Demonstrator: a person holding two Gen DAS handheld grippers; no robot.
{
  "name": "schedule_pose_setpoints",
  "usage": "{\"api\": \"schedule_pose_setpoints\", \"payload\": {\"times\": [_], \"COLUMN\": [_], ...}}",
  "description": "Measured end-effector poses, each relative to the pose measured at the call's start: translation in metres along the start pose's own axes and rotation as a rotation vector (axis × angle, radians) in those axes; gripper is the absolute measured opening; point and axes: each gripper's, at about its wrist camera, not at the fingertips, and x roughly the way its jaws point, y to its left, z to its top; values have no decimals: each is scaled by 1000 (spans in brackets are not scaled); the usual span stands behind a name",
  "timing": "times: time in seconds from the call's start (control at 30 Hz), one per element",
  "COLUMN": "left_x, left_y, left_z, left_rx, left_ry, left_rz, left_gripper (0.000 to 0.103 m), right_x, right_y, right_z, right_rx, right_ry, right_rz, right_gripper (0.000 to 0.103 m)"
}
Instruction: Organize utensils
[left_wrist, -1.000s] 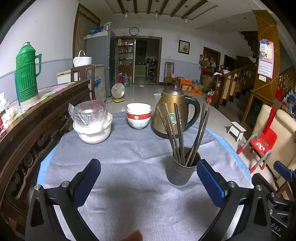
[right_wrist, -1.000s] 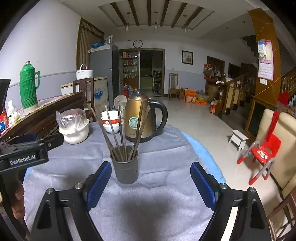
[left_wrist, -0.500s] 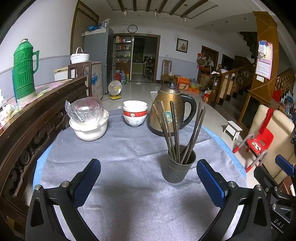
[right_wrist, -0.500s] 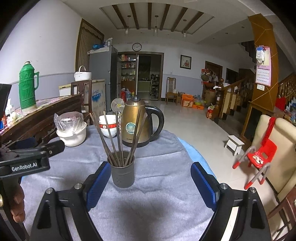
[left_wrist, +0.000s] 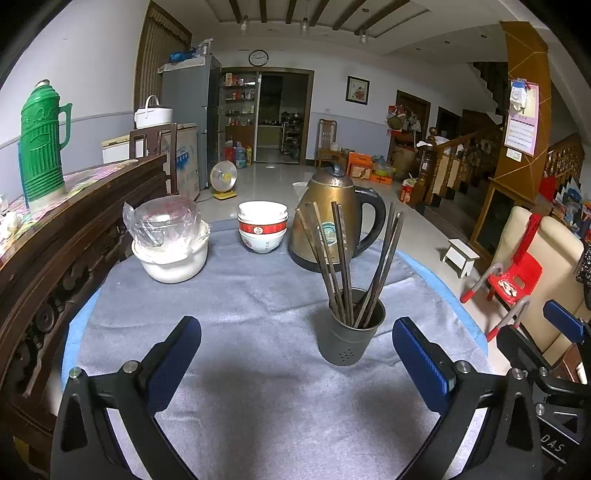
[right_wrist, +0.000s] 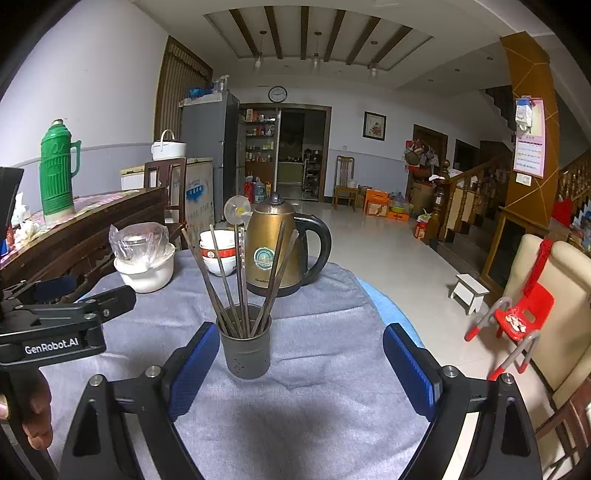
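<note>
Table (left_wrist: 258, 369), chopsticks (left_wrist: 343, 258): unchanged.

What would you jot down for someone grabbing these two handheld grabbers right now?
Left gripper: jaws wide open, empty, above the grey cloth.
Right gripper: jaws wide open, empty; the holder sits just beyond its left pad.
Chopsticks all stand in the dark holder near the table's front. Behind it: kettle, stacked bowls, covered white pot.
Done: no loose utensils visible on the cloth.
Left: hard to tell; possibly nothing, or moving the holder.
</note>
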Motion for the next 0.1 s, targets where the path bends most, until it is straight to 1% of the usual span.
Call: {"api": "schedule_pose_setpoints", "payload": {"times": [0.1], "left_x": [1], "left_y": [-1], "left_z": [0], "left_rx": [1], "left_ry": [3], "left_rz": [-6], "left_gripper": [103], "right_x": [2], "right_y": [2], "right_z": [0], "right_rx": [-6], "right_ry": [3], "right_rz": [2], "right_gripper": [92]}}
